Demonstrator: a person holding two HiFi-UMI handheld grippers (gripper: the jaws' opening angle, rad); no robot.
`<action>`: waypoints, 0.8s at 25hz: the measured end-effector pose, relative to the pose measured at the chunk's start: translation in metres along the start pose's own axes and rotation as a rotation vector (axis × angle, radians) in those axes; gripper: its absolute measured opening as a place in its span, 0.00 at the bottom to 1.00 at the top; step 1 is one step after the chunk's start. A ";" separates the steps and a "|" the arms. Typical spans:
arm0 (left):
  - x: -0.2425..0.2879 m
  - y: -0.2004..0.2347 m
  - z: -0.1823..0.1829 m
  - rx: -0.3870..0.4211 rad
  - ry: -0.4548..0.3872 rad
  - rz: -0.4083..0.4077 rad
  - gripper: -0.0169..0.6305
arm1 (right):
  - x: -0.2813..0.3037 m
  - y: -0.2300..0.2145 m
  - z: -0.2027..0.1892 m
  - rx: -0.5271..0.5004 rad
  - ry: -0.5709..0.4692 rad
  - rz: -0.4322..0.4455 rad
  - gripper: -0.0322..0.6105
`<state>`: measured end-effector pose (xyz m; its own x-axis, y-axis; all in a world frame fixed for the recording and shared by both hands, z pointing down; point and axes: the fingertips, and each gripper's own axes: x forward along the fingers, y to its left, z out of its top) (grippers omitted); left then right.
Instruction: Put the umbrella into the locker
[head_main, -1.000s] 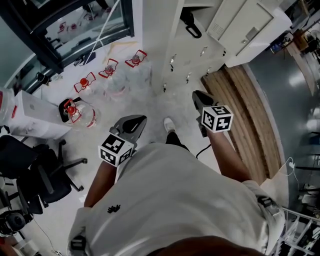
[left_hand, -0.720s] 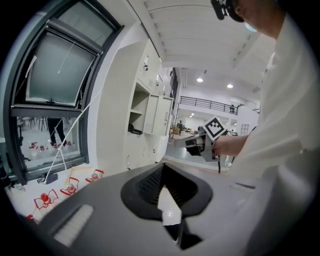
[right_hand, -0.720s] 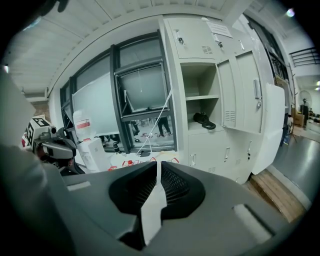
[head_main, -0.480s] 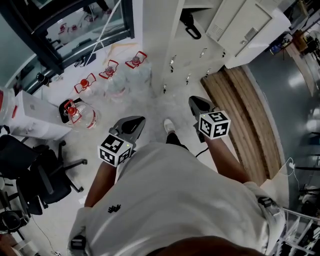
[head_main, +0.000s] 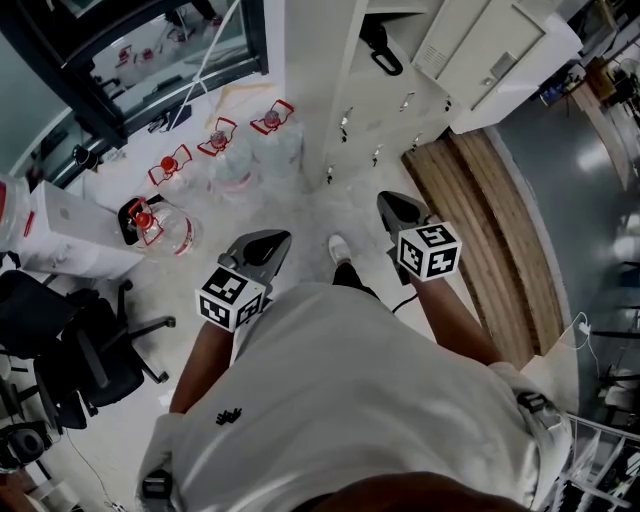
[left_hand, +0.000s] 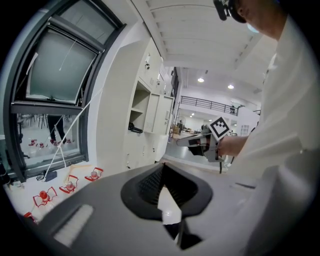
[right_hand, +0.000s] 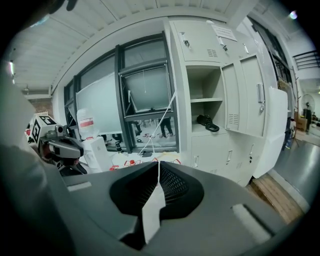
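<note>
Finds the black folded umbrella (head_main: 381, 50) lying on the shelf of the open locker (head_main: 395, 112) near twelve o'clock in the head view, apparently stowed, and so holds left gripper (head_main: 270, 245) and right gripper (head_main: 395, 207) well apart from it toward six o'clock, each with jaws together on nothing.

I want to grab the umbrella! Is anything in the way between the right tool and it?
Nothing visible does. The umbrella lies in the open locker, its door swung aside, ahead of the shut right tool.
</note>
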<state>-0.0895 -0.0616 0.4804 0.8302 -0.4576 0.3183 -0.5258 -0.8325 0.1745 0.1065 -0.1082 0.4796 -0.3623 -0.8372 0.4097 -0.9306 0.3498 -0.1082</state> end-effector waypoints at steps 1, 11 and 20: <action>-0.001 0.000 0.000 0.000 -0.001 0.001 0.11 | 0.000 0.001 0.001 -0.002 -0.001 0.001 0.07; -0.001 -0.002 -0.005 -0.007 0.011 -0.001 0.11 | -0.002 0.005 0.003 -0.034 -0.010 -0.001 0.06; 0.004 0.000 -0.008 -0.017 0.030 0.019 0.11 | 0.006 -0.003 0.008 -0.053 -0.009 0.019 0.06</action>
<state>-0.0871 -0.0608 0.4890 0.8145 -0.4632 0.3493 -0.5443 -0.8184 0.1841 0.1063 -0.1177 0.4747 -0.3805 -0.8341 0.3994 -0.9196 0.3870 -0.0677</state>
